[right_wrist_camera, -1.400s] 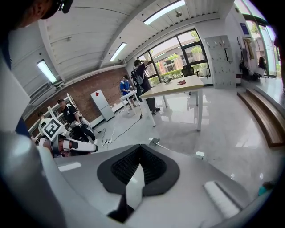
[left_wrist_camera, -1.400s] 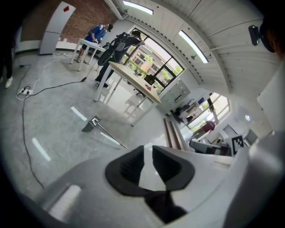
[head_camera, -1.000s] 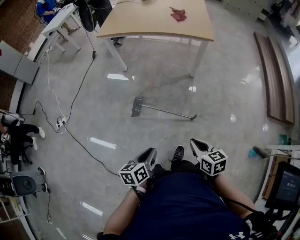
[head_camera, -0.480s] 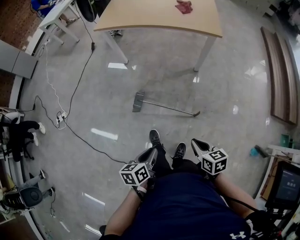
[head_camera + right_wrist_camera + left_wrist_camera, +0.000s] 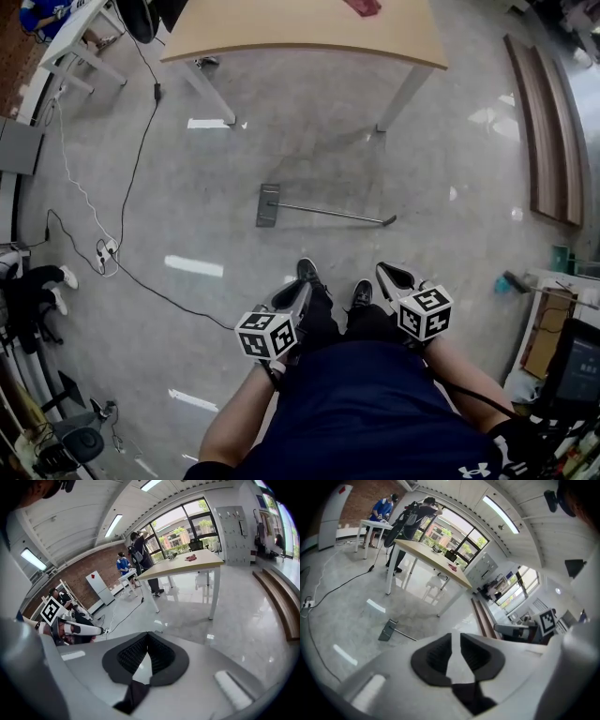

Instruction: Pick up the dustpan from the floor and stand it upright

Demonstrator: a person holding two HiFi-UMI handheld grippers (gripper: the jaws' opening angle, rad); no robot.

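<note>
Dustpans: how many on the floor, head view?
1. The dustpan lies flat on the floor in front of the wooden table, ahead of the person's shoes, handle running right. Another could be hidden under the table.

Bright, even daylight enters through the windows (image 5: 187, 524) behind the table (image 5: 309, 33), aided by ceiling strip lights (image 5: 115, 525). White glare patches lie on the glossy floor (image 5: 187, 187) around the table, soft shadow beneath it. Both gripper views bulge, with black corners and blurred near foreground. The dustpan (image 5: 268, 204) before the table is sharp.
</note>
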